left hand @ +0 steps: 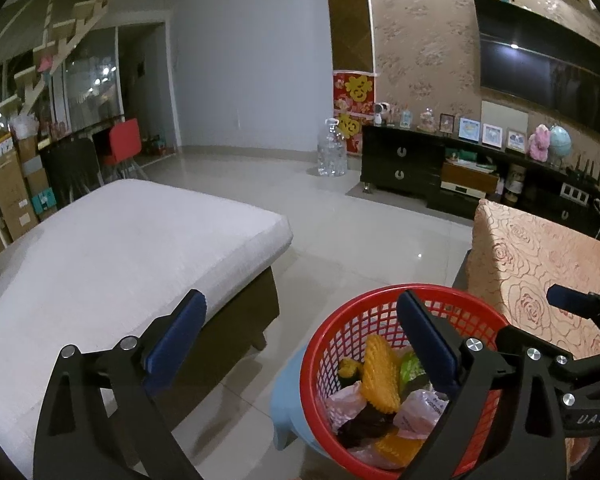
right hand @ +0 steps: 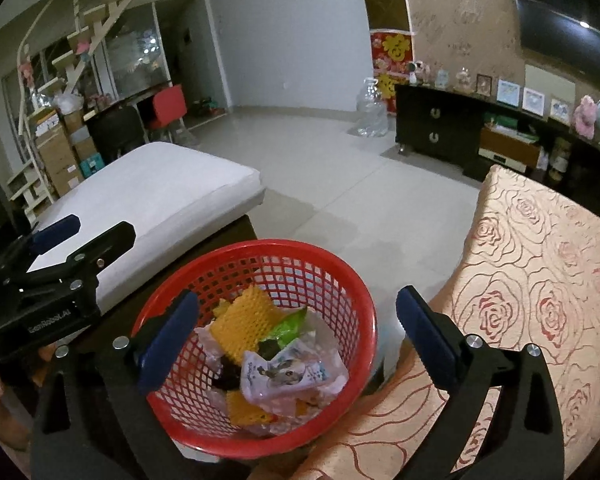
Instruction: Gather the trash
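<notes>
A red mesh basket [left hand: 336, 328] [right hand: 256, 254] stands on a light blue stool [left hand: 288, 404]. It holds trash: yellow foam netting [left hand: 380, 372] [right hand: 244, 326], a green wrapper [right hand: 286, 326], clear and pink plastic wrappers [right hand: 288, 374] [left hand: 420, 412]. My left gripper [left hand: 302, 338] is open and empty, its right finger over the basket. My right gripper [right hand: 298, 338] is open and empty, held over the basket. Each gripper shows at the edge of the other's view.
A white cushioned bench [left hand: 120, 248] [right hand: 160, 184] lies left of the basket. A table with a rose-patterned cloth [left hand: 540, 272] [right hand: 540, 280] stands to the right. Beyond are tiled floor, a dark TV cabinet [left hand: 404, 164], a large water bottle [left hand: 332, 152] and stacked boxes [left hand: 12, 192].
</notes>
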A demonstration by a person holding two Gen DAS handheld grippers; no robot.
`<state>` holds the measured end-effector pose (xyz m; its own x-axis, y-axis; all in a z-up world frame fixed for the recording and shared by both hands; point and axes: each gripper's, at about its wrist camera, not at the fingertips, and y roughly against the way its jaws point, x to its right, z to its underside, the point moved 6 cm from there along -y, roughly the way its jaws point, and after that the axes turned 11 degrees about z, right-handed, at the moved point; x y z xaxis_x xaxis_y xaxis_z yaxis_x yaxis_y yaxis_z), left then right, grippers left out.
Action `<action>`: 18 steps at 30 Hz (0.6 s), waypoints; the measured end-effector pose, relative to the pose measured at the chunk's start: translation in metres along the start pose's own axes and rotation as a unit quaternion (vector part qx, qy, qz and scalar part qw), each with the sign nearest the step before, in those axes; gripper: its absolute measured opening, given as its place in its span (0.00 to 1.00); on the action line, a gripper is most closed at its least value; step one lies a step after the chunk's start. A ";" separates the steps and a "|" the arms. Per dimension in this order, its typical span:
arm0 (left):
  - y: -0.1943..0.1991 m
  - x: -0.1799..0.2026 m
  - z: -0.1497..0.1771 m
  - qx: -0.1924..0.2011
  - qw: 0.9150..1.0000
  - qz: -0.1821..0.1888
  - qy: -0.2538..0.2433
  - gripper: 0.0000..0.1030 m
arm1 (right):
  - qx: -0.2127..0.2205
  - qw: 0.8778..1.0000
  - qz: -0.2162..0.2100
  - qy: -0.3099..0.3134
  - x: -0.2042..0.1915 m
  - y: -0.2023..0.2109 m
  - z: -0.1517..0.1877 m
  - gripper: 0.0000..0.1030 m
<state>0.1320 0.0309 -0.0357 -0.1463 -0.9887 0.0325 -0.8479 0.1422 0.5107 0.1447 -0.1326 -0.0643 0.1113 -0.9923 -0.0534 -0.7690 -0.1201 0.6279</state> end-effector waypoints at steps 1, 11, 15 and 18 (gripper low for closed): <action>0.001 0.001 0.000 0.001 1.000 0.000 -0.001 0.90 | 0.007 1.000 0.005 0.002 0.000 0.004 0.000 0.93; 0.019 0.013 -0.001 0.019 1.000 0.013 -0.020 0.92 | 0.044 0.999 0.026 -0.009 0.005 0.035 0.004 0.93; 0.033 0.017 0.003 0.028 0.999 0.026 -0.020 0.92 | 0.052 0.998 0.028 -0.020 0.006 0.048 0.014 0.93; 0.043 0.018 0.009 0.034 0.998 0.042 -0.012 0.92 | 0.057 0.997 0.035 -0.023 0.006 0.056 0.019 0.93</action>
<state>0.0888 0.0197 -0.0209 -0.2301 -0.9718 0.0510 -0.8646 0.2282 0.4477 0.0903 -0.1454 -0.0446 0.0277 -0.9984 -0.0491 -0.8410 -0.0498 0.5387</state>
